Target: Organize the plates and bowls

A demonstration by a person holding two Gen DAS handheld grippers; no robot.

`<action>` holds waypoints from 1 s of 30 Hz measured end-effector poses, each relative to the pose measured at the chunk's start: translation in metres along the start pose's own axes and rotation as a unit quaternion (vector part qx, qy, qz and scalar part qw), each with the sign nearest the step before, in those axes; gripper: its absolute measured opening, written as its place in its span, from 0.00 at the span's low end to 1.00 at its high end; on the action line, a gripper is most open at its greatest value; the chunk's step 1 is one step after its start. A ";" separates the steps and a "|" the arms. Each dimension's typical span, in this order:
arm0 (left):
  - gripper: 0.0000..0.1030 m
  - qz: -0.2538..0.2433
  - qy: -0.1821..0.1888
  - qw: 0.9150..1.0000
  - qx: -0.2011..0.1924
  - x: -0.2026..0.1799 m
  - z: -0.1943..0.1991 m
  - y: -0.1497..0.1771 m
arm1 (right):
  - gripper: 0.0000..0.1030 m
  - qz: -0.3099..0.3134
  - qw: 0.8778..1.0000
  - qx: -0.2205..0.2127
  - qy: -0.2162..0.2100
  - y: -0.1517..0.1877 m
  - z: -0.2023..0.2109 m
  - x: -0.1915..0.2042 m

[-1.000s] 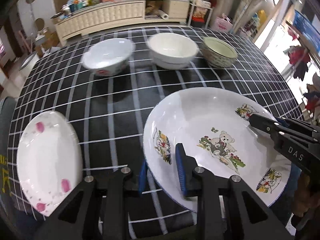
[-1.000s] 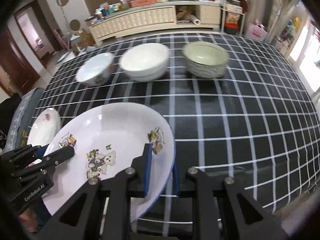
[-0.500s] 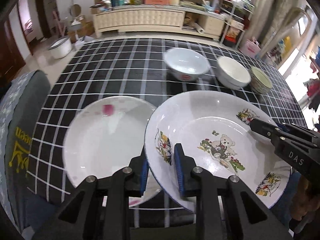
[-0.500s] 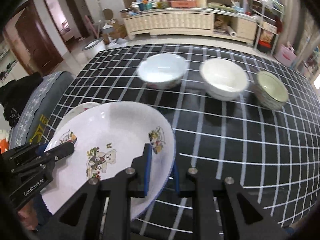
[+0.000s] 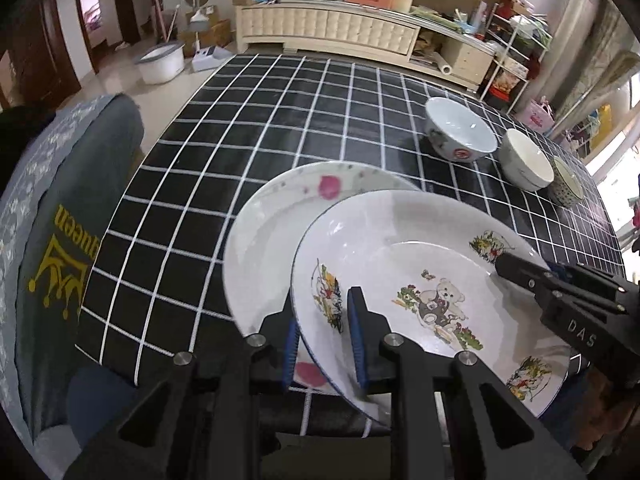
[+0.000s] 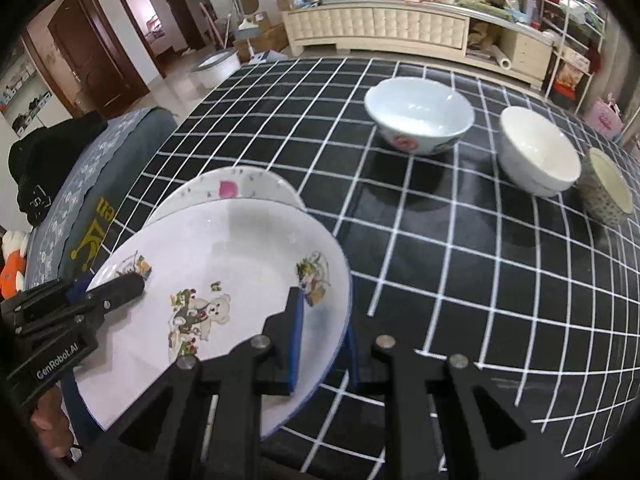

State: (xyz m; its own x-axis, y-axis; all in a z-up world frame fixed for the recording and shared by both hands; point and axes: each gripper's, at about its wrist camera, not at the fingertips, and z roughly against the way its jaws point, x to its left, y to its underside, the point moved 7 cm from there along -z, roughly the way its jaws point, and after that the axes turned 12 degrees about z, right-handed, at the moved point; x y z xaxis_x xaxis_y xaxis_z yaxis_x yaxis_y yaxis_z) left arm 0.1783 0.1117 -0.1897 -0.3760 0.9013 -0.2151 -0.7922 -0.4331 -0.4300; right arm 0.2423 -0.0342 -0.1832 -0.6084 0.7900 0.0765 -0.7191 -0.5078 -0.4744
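Both grippers, left gripper (image 5: 322, 334) and right gripper (image 6: 322, 338), clamp the bear plate (image 5: 432, 304) above the pink-flowered plate (image 5: 280, 220), unstacked; three bowls (image 6: 418, 114) remain separate.

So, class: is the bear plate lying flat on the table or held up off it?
Held up and tilted. The bear plate is clamped at opposite rims by the left gripper and right gripper, overlapping the pink-spotted plate.

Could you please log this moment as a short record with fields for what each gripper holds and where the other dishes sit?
left gripper: shut on bear plate rim
right gripper: shut on the opposite rim
bear plate: overlaps the pink-dot plate
pink-dot plate: on checked tablecloth
bowls: floral bowl, white bowl, patterned bowl, in a row, unstacked
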 end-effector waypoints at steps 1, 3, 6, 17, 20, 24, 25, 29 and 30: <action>0.20 0.002 -0.002 1.000 -0.001 0.004 -0.001 0.001 | 0.22 0.002 1.000 0.003 0.001 0.000 -0.002 0.003; 0.20 0.005 -0.005 1.000 0.000 0.008 -0.001 0.003 | 0.22 0.005 1.000 0.006 0.001 0.000 -0.004 0.006; 0.20 0.009 -0.005 1.000 -0.001 0.015 -0.003 0.005 | 0.22 0.009 1.000 0.012 0.002 0.000 -0.010 0.010; 0.20 0.009 -0.015 1.000 0.018 0.031 -0.024 0.004 | 0.22 0.003 1.000 0.029 0.000 0.000 -0.030 0.017; 0.20 0.008 -0.008 1.000 0.023 0.032 -0.027 0.002 | 0.22 0.001 0.999 0.032 -0.001 -0.002 -0.032 0.016; 0.20 0.005 -0.005 1.000 0.026 0.032 -0.031 -0.001 | 0.22 -0.001 0.999 0.036 0.000 -0.005 -0.036 0.015; 0.20 0.007 -0.004 1.000 0.027 0.032 -0.032 -0.001 | 0.22 -0.002 0.999 0.036 0.000 -0.006 -0.037 0.014; 0.20 0.011 0.002 0.999 0.036 0.033 -0.036 -0.004 | 0.23 0.010 0.999 0.038 0.010 -0.010 -0.039 0.014; 0.20 0.010 0.003 0.999 0.037 0.033 -0.037 -0.004 | 0.23 0.012 0.999 0.038 0.012 -0.011 -0.040 0.014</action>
State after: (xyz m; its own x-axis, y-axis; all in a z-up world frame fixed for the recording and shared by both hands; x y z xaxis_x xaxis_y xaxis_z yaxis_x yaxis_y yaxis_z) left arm 0.1870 0.1433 -0.2273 -0.3896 0.8922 -0.2283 -0.8183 -0.4491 -0.3587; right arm 0.2551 -0.0044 -0.2116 -0.6180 0.7849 0.0439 -0.7286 -0.5509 -0.4071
